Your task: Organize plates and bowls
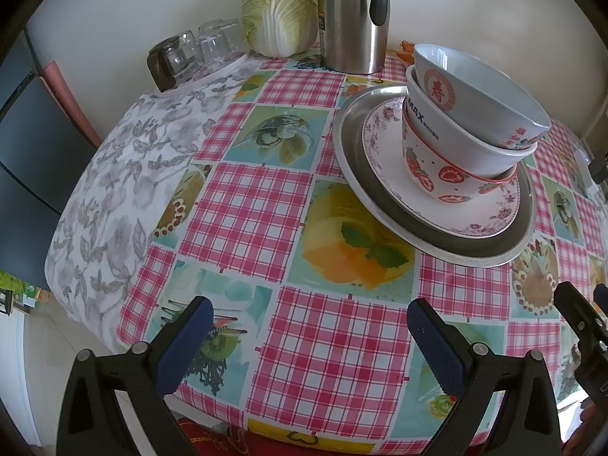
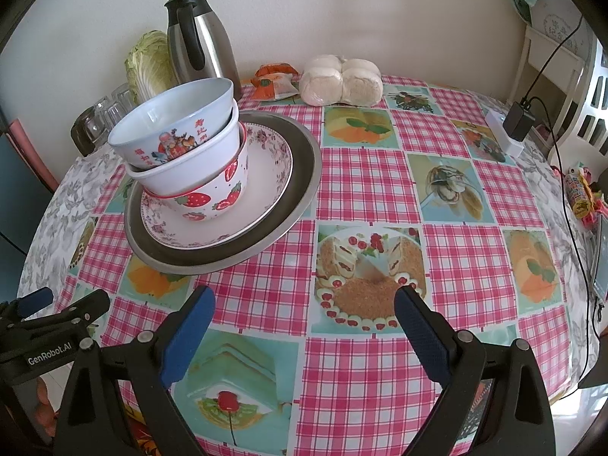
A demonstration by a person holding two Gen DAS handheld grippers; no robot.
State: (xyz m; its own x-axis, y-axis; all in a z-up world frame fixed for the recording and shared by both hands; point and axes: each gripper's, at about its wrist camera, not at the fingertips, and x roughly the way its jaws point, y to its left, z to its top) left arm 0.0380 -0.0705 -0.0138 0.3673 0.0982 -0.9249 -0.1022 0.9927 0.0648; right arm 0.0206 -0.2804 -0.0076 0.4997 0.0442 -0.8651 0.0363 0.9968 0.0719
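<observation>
1. Stack: three nested bowls (image 2: 178,152) on a floral plate (image 2: 266,186), on a metal tray (image 2: 300,190), left-centre of the worktop (image 2: 361,197).
2. Behind the stack: steel thermos (image 2: 205,45), cabbage (image 1: 281,19), upturned glasses (image 1: 197,49) (by the wall).
3. Right of the thermos: snack packets (image 2: 273,83), bagged buns (image 2: 340,79).
4. Left claw (image 1: 307,342): apart, empty, above the near edge.
5. Right claw (image 2: 304,338): apart, empty, nothing between it and the stack.
</observation>
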